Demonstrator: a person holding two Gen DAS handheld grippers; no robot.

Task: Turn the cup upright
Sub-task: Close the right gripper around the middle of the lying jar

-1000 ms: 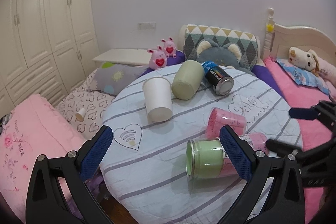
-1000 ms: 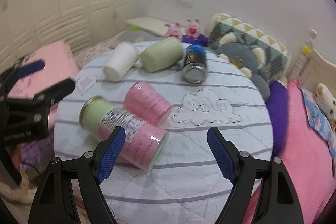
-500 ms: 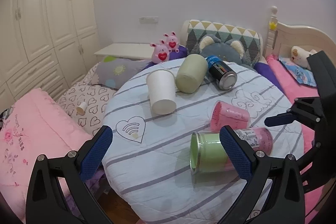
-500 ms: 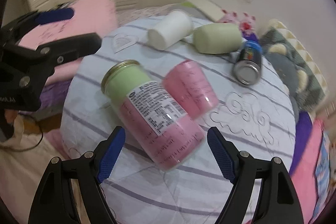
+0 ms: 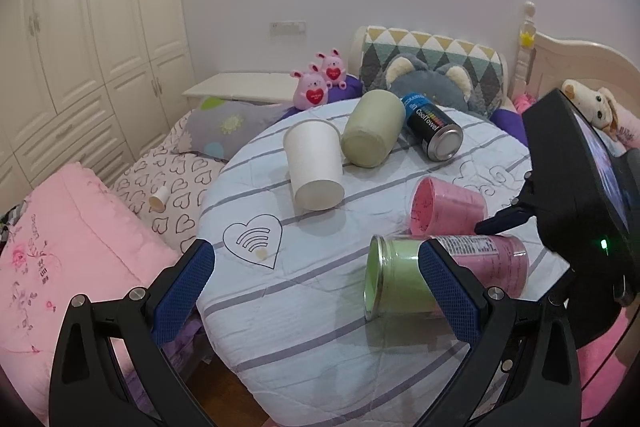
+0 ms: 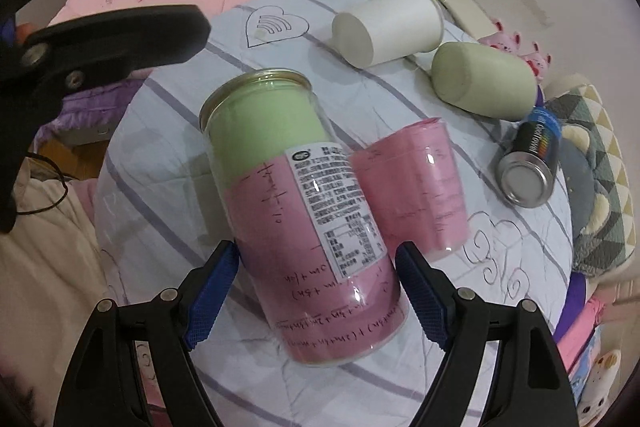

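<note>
Here, a clear cup (image 6: 304, 219) lined green and pink lies on its side near the round table's (image 5: 320, 347) front edge.
The right gripper (image 6: 316, 283) straddles its pink end, fingers wide, contact unclear; the left gripper (image 5: 316, 291) hangs open, empty, over the rim. A pink cup (image 6: 412, 187) lies just beside.
</note>
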